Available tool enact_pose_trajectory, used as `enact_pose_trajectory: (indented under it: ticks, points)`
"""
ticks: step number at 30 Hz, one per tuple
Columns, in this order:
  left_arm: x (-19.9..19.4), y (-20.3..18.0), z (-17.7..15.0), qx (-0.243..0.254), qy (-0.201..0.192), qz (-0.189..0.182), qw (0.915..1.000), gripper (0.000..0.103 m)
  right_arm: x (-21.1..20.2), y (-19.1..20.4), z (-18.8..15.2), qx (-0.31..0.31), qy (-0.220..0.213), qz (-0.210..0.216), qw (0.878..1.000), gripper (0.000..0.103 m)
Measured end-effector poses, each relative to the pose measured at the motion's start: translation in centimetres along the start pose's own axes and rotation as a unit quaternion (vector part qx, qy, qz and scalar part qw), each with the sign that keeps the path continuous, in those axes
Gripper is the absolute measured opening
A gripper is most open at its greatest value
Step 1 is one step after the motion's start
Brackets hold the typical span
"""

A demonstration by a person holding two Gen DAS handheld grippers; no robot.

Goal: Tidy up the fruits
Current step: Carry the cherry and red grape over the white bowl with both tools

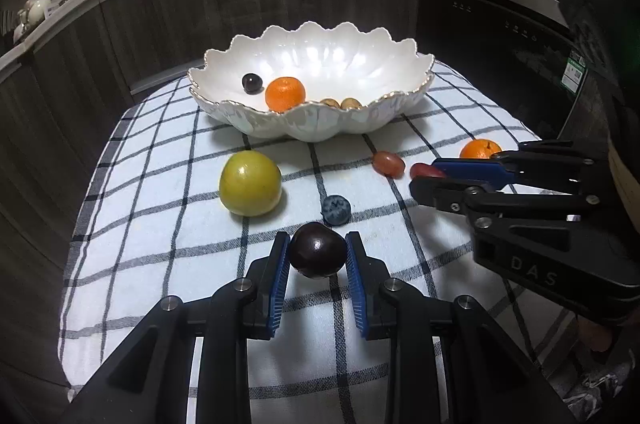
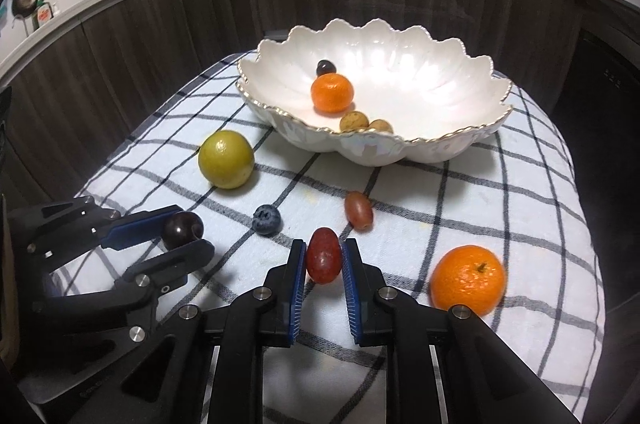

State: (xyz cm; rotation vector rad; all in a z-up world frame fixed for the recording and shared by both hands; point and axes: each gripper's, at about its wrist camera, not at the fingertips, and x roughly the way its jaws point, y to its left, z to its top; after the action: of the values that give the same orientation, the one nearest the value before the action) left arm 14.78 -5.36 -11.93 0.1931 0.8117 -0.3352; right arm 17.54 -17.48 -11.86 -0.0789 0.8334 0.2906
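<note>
My left gripper (image 1: 318, 250) is shut on a dark purple grape (image 1: 317, 255), low over the checked cloth; the right wrist view shows this grape (image 2: 183, 229) held at the left. My right gripper (image 2: 323, 252) is shut on a red oval grape (image 2: 324, 261). A second red grape (image 2: 358, 209), a blueberry (image 2: 266, 219), a yellow-green fruit (image 2: 226, 159) and a mandarin (image 2: 467, 280) lie on the cloth. The white scalloped bowl (image 2: 440, 144) holds a mandarin (image 2: 332, 92), a dark grape (image 2: 325, 67) and two small tan fruits (image 2: 354, 121).
The checked cloth (image 1: 160, 244) covers a small table that drops off on all sides. Dark cabinet fronts (image 1: 240, 4) stand behind the bowl, with a dark appliance (image 1: 500, 36) at the right. A counter above carries pans and bottles.
</note>
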Motion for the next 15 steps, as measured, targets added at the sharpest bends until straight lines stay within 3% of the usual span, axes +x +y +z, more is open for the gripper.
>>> enact_pose_trajectory:
  ticks: [15]
  points:
    - [-1.4,0.5,3.2,-0.018,-0.018,0.011,0.9996,0.028,-2.9,-1.0,2.7,0.008,-0.036,-0.016,0.999,0.02]
